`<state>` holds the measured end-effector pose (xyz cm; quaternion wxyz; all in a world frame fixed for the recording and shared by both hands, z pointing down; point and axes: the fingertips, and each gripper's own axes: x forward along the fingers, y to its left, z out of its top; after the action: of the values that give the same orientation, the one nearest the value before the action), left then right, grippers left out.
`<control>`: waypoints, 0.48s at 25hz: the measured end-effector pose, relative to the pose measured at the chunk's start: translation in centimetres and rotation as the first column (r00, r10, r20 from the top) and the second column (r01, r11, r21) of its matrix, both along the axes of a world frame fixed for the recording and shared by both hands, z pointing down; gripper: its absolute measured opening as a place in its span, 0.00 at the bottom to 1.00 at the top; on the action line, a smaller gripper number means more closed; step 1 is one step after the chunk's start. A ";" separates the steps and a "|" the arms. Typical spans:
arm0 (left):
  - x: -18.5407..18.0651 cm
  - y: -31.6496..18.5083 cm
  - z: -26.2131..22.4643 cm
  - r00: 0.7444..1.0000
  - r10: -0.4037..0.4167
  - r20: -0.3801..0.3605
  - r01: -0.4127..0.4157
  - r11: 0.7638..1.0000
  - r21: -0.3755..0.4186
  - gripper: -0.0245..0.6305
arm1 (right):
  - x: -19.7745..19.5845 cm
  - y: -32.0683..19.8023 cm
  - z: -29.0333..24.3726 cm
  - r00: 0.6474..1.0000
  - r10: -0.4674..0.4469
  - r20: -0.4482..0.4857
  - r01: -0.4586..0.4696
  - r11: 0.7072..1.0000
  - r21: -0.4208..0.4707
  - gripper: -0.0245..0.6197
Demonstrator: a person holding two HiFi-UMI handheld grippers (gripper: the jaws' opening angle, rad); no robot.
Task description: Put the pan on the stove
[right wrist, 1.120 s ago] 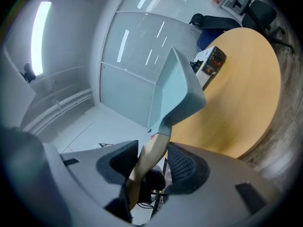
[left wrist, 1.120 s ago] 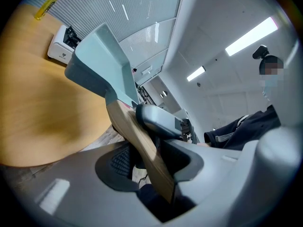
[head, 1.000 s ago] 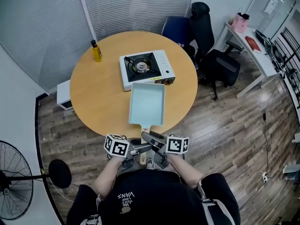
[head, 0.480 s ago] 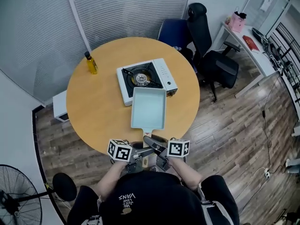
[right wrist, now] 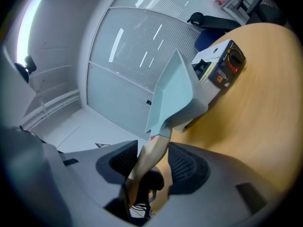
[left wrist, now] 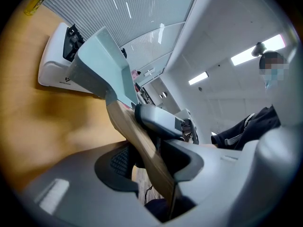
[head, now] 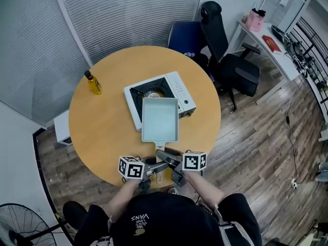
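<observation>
A pale blue rectangular pan (head: 160, 119) with a wooden handle (head: 160, 150) hangs above the round wooden table (head: 102, 122). In the head view its far end overlaps the near part of the white portable stove (head: 177, 88). My left gripper (head: 154, 166) and right gripper (head: 171, 163) meet at the handle from either side, both shut on it. The left gripper view has the handle (left wrist: 137, 141) running between the jaws toward the pan (left wrist: 102, 63), with the stove (left wrist: 54, 72) behind. From the right gripper view the handle (right wrist: 149, 160) sits between the ribbed pads (right wrist: 187, 167), below the pan (right wrist: 175, 96) and the stove (right wrist: 220, 65).
A yellow oil bottle (head: 93, 82) stands on the table at the far left. A blue chair (head: 187, 37) and a black office chair (head: 225, 60) stand behind the table. A desk (head: 266, 35) lies at the far right, a fan (head: 10, 234) on the floor at lower left.
Both grippers have carried the pan forward across the table. Its far end now covers the stove's near part, where before it lay short of the stove.
</observation>
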<state>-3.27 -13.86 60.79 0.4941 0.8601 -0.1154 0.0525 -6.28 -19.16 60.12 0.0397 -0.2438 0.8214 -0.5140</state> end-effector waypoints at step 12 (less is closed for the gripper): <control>-0.3 -5.8 0.4 0.998 -0.062 -0.013 0.062 0.998 -0.012 0.29 | -0.5 -5.6 0.4 0.998 -0.050 -0.046 0.051 0.999 0.014 0.32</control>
<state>-3.54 -19.62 61.18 0.5014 0.8535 -0.1382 0.0319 -6.75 -24.80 60.52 0.0098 -0.2343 0.8318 -0.5032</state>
